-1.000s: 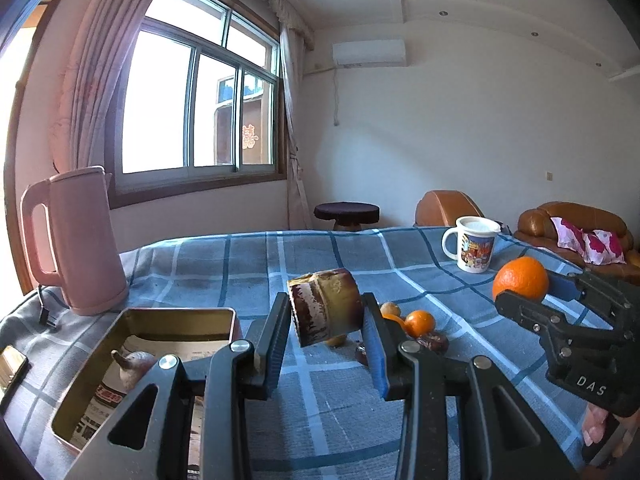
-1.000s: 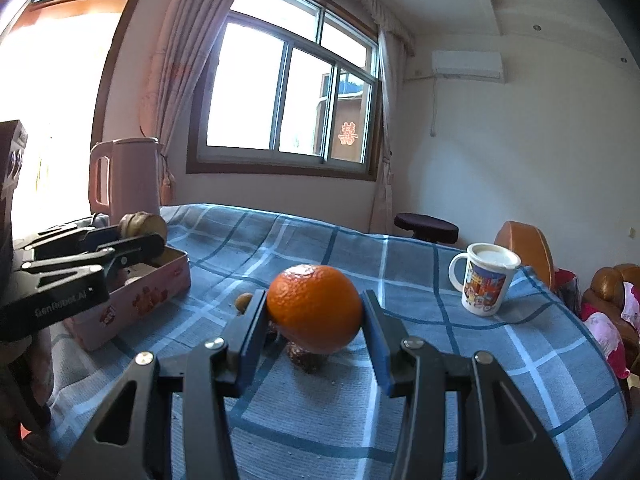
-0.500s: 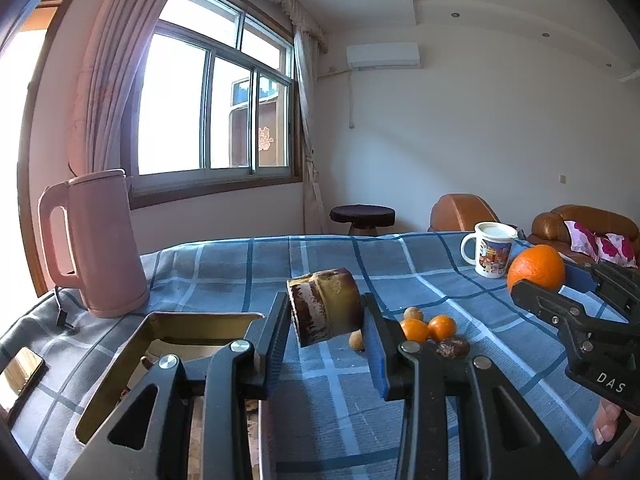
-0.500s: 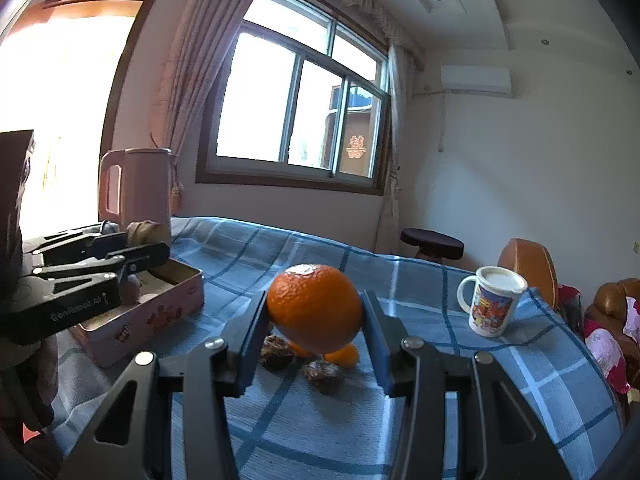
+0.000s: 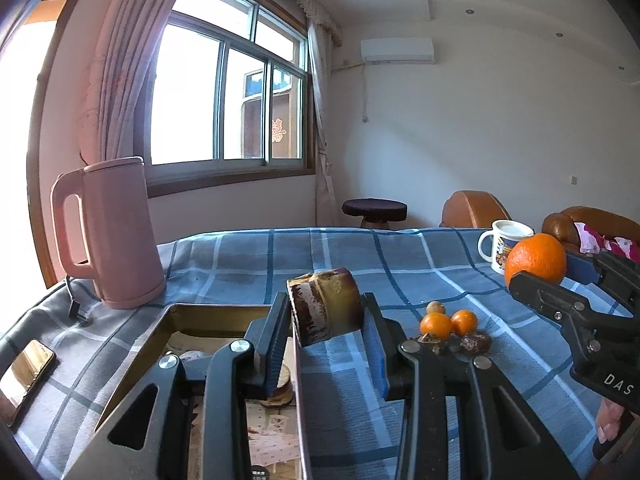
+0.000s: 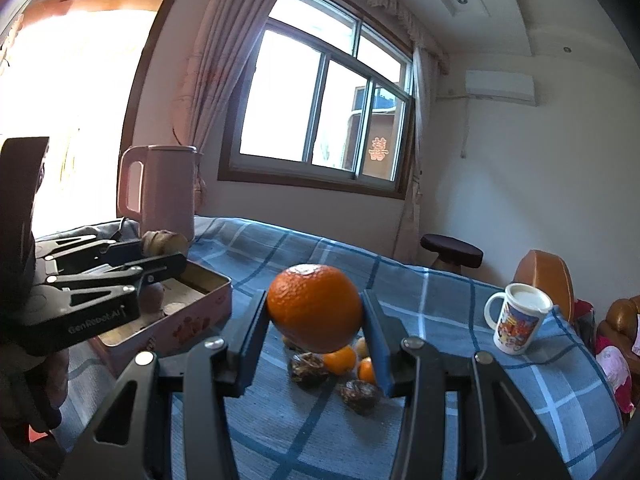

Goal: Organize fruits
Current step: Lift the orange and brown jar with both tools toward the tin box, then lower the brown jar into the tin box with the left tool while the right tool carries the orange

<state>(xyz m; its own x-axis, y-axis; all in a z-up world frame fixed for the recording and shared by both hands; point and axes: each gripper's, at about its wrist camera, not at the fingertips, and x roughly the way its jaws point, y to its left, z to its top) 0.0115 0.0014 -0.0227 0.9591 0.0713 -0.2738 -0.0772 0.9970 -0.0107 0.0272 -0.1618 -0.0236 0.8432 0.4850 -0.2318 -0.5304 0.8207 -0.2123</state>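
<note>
Your left gripper (image 5: 326,330) is closed on a brown, cylinder-shaped piece of fruit (image 5: 326,306); both pads press on its sides and it is in the air over the right wall of the open tin box (image 5: 298,400). I cannot tell what kind of fruit it is. Inside the box some round items lie, partly hidden by the gripper. Your right gripper (image 6: 316,338) is closed on a large orange (image 6: 314,306), which is held above the counter (image 6: 460,396) with the blue checked cloth. Under the orange, on the cloth, there is a small group: little oranges (image 6: 340,360) and dark wrinkled fruits (image 6: 306,366), touching or just beside each other. The pink kettle (image 5: 106,232) stands behind the box, and the printed mug (image 6: 518,318) is well apart on the right.
</note>
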